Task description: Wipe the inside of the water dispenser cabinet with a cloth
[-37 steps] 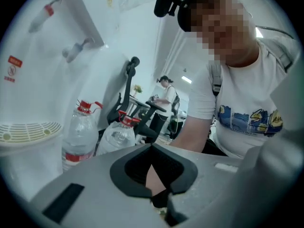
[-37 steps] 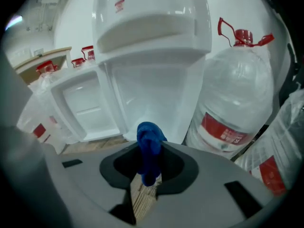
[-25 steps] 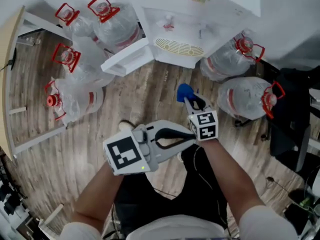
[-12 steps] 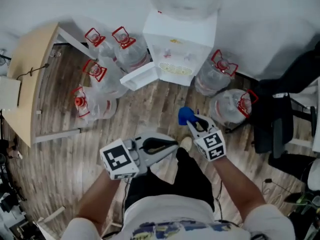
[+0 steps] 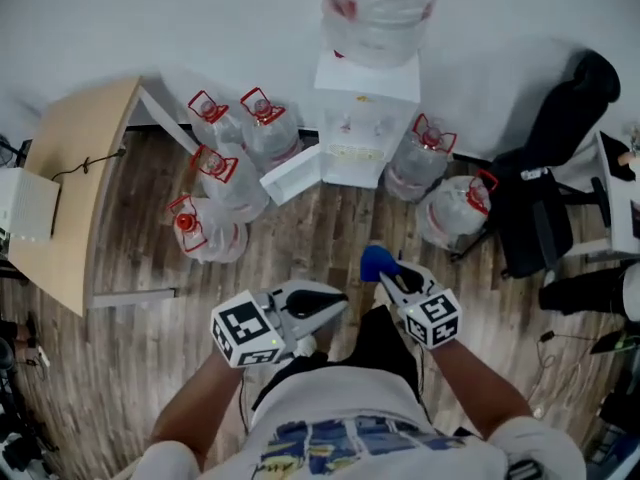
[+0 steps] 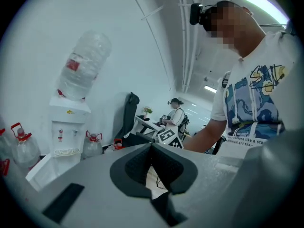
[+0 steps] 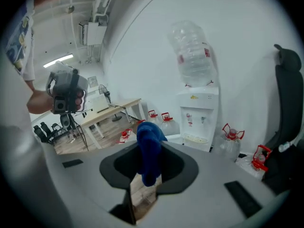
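Note:
The white water dispenser (image 5: pixel 365 118) stands against the far wall with a clear bottle (image 5: pixel 378 8) on top and its cabinet door (image 5: pixel 292 173) swung open to the left. It also shows in the right gripper view as the dispenser (image 7: pixel 197 115) and in the left gripper view as the dispenser (image 6: pixel 66 127). My right gripper (image 5: pixel 385 270) is shut on a blue cloth (image 7: pixel 149 151), which pokes out as a blue cloth (image 5: pixel 374 261) ahead of the jaws. My left gripper (image 5: pixel 335 303) is shut and holds nothing. Both are well back from the dispenser.
Several water jugs with red handles (image 5: pixel 225 168) crowd the floor left of the dispenser, two more (image 5: pixel 450 208) to its right. A wooden desk (image 5: pixel 70 198) stands at the left, a black office chair (image 5: pixel 550 198) at the right. Another person (image 6: pixel 178 113) sits at a far desk.
The view has pulled back and up from the dispenser, which is now smaller and farther. Both grippers stayed low in front of the body, the cloth still held.

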Available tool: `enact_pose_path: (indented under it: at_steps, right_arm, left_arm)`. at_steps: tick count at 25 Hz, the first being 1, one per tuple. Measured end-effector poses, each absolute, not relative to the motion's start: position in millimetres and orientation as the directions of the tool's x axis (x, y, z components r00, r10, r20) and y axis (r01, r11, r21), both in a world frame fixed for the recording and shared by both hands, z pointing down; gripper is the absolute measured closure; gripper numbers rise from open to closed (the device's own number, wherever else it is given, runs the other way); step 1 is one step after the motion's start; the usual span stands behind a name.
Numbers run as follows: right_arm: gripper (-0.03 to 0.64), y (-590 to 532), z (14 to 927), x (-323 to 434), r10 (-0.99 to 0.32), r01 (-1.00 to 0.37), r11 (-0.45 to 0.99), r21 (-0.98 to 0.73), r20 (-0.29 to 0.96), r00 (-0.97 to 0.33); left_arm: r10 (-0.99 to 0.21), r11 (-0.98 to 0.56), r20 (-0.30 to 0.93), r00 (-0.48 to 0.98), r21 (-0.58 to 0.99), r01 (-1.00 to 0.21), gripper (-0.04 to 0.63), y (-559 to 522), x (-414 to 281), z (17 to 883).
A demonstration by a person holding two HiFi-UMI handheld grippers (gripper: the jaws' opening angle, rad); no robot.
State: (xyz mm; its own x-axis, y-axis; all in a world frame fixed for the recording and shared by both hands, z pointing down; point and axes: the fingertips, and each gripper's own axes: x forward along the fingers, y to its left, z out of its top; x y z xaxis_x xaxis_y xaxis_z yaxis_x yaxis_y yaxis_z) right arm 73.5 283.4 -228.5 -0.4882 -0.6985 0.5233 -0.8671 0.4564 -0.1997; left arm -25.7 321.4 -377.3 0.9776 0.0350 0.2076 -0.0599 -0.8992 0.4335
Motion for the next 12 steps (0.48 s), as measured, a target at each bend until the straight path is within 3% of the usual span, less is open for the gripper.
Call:
enact_pose_path:
  at_steps: [12]
  right_arm:
    - [0.534, 413, -295, -53, -0.713, -0.864, 0.477, -0.164, 0.502, -0.489]
  left_arm:
    - [0.06, -0.904, 0.243, 0.968, 0.425, -0.05, 0.594, 419, -151, -383]
